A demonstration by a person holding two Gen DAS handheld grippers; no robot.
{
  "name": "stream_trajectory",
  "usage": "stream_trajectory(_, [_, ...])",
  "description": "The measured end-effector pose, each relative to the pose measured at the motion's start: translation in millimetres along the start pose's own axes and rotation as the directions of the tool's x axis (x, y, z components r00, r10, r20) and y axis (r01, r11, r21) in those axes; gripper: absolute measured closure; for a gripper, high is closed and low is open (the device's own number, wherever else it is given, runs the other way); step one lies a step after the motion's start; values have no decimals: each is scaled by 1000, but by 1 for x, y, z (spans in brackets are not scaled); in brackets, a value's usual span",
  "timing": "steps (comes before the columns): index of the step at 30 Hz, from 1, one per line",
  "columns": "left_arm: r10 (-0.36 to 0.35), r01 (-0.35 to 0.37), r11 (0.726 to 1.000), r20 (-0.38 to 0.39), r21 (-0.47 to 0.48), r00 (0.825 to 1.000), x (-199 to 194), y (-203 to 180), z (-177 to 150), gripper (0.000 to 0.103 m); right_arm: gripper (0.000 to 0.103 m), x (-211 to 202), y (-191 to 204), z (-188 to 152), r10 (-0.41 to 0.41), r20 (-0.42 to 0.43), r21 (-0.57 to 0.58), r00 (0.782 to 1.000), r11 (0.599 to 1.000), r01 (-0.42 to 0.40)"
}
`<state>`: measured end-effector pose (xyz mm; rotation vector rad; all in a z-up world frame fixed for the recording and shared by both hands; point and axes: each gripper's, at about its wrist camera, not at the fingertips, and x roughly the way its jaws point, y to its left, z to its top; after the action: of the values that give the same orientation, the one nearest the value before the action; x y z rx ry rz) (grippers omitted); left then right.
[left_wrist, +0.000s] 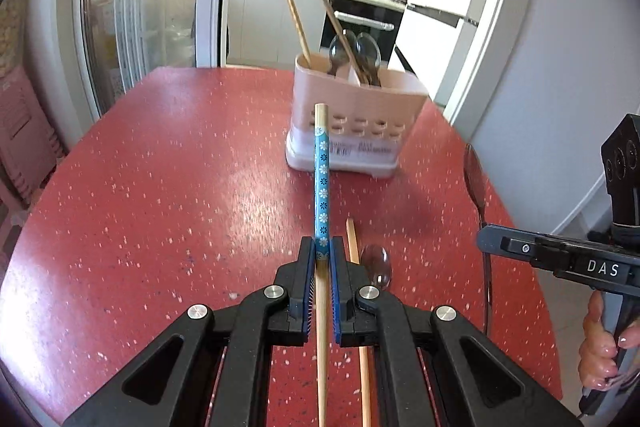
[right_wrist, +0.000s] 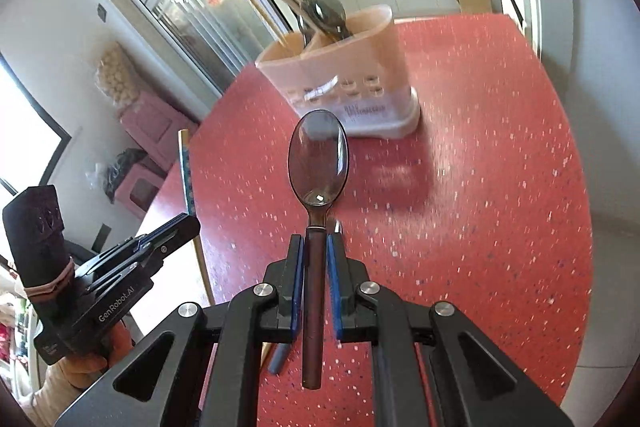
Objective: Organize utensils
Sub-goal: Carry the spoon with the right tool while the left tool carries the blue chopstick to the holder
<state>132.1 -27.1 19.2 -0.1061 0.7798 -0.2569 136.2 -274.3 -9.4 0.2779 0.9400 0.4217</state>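
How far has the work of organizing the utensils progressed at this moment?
Partly done. The pink holder already contains two chopsticks and two spoons. In hand: the left gripper grips a blue-patterned chopstick, and the right gripper grips a spoon, neither in the holder yet. Left on the red table: a plain chopstick and a clear spoon.

Chopstick point(left_wrist: 321, 183): wooden, blue flower-patterned sleeve, held above red table, pointing at holder. Spoon point(right_wrist: 319, 163): dark translucent bowl, brown handle, held lifted, bowl forward. Holder point(left_wrist: 356, 123): pale pink, slotted, upright on table, contains chopsticks point(left_wrist: 298, 27) and spoons point(left_wrist: 356, 53). Second chopstick point(left_wrist: 354, 247) and another spoon point(left_wrist: 376, 265) lie flat on table
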Motion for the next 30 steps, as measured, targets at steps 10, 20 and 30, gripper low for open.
stream_trajectory(10, [-25,25,1000,95,-5,995,-5,0,45,67,91,-9,8,47,18,95,-8,995,1000,-18])
stream_trajectory(20, [-66,68,998,158,-9,985,-8,3,92,67,91,-20,20,89,41,170,-38,985,999,-35])
stream_trajectory(30, [-91,93,996,215,-1,972,-22,4,136,67,91,-20,21,113,43,196,-49,980,998,-34])
